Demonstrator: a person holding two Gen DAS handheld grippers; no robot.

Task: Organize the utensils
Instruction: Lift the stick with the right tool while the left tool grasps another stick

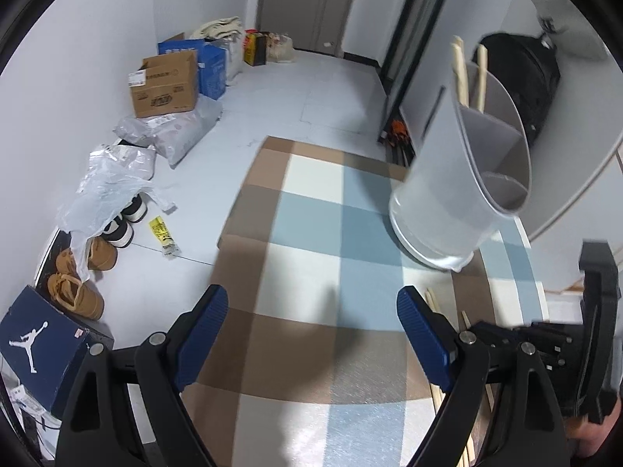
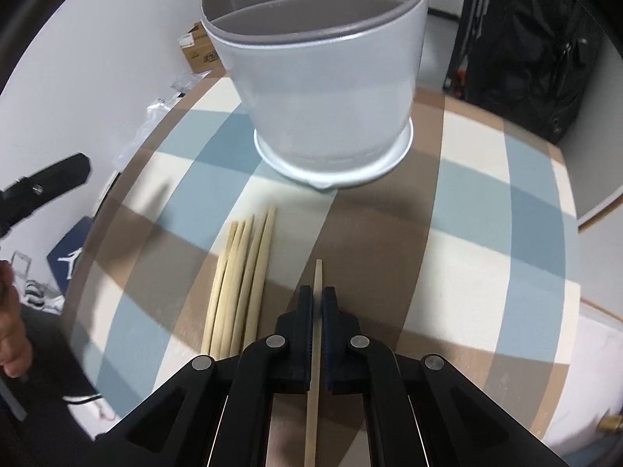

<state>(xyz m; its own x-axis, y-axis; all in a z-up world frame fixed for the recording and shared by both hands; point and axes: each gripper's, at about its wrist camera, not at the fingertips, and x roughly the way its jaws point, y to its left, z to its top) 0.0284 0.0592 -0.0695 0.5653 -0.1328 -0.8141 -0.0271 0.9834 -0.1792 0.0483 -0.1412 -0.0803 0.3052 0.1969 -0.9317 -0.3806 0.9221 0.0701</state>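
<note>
A white utensil holder [image 2: 327, 89] with grey inner dividers stands on the checked tablecloth [image 2: 486, 233]. In the left wrist view the holder [image 1: 459, 186] has two wooden chopsticks [image 1: 459, 74] standing in its back compartment. My right gripper [image 2: 318, 295] is shut on a single wooden chopstick [image 2: 318, 272], held just above the cloth in front of the holder. Several loose chopsticks [image 2: 241, 280] lie side by side to its left. My left gripper [image 1: 311, 311] is open and empty over the cloth, left of the holder.
The table edge runs along the left. On the floor beyond are cardboard boxes [image 1: 167, 81], plastic bags [image 1: 113, 179], shoes [image 1: 78, 292] and a blue shoe box [image 1: 43, 346]. A black backpack [image 2: 537, 50] sits behind the table.
</note>
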